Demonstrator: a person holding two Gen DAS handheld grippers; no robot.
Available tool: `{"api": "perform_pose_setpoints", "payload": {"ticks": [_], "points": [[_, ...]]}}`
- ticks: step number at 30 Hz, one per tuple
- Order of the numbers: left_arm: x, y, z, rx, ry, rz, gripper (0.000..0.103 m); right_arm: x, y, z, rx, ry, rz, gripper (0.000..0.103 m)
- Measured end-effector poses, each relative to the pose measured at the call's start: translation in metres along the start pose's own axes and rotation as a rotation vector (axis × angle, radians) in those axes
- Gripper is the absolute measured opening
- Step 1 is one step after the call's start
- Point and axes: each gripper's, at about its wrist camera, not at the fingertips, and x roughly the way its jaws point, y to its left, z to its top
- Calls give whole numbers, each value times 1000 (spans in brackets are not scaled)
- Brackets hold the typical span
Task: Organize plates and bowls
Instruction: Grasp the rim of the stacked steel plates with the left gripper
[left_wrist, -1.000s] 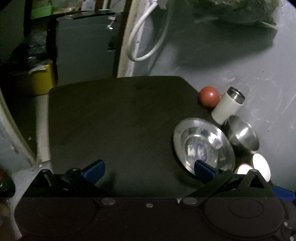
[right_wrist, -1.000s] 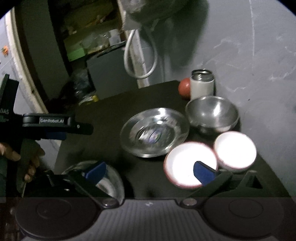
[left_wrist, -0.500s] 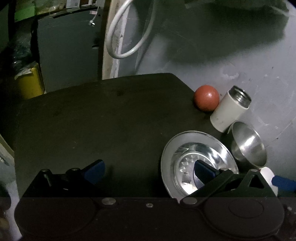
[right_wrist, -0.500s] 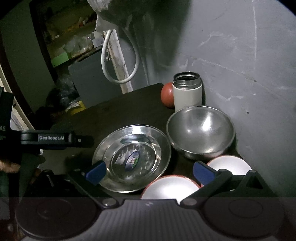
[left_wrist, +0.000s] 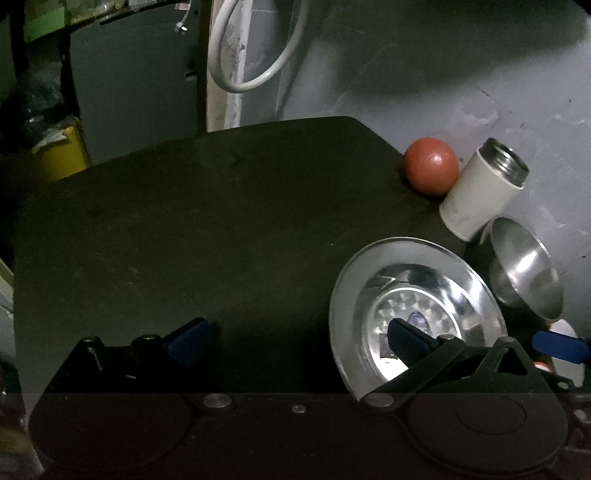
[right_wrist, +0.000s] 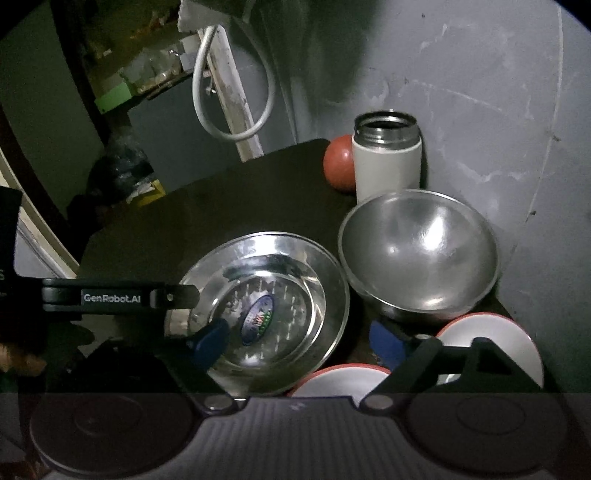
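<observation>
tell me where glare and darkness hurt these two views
Left wrist view: glare whitens the plate's centre; the table is near black. Right wrist view: glints on the bowl and plate, a dim left side, and fisheye bending at the edges.

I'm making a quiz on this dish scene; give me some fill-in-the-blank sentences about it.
The ball beside the flask is ___ in colour.
The flask's lid is ___.
The steel bowl holds ___.
The sticker lies in the steel ___.

Missing words: red; off; nothing; plate
</observation>
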Motion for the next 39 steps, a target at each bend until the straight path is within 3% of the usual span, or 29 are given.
{"api": "perform_pose_setpoints", "payload": {"ticks": [13,17,24,31,35,39], "points": [[1,-7,1,24,-13,-14,95,13,1,1,-8,26,-38,68],[3,-8,1,21,-5,-34,87,16,2,3,-9,30,-34,61],[8,-5,4,-44,16,-93,56,22,1,6,2,27,-48,52],[8,-6,5,-55,28,-84,52,25,-1,8,9,26,-70,40],[8,-7,6,-41,32,-57,38,29,-3,6,21,41,-52,34],[8,-7,7,-27,40,-35,38,35,-7,5,35,51,-43,32]]}}
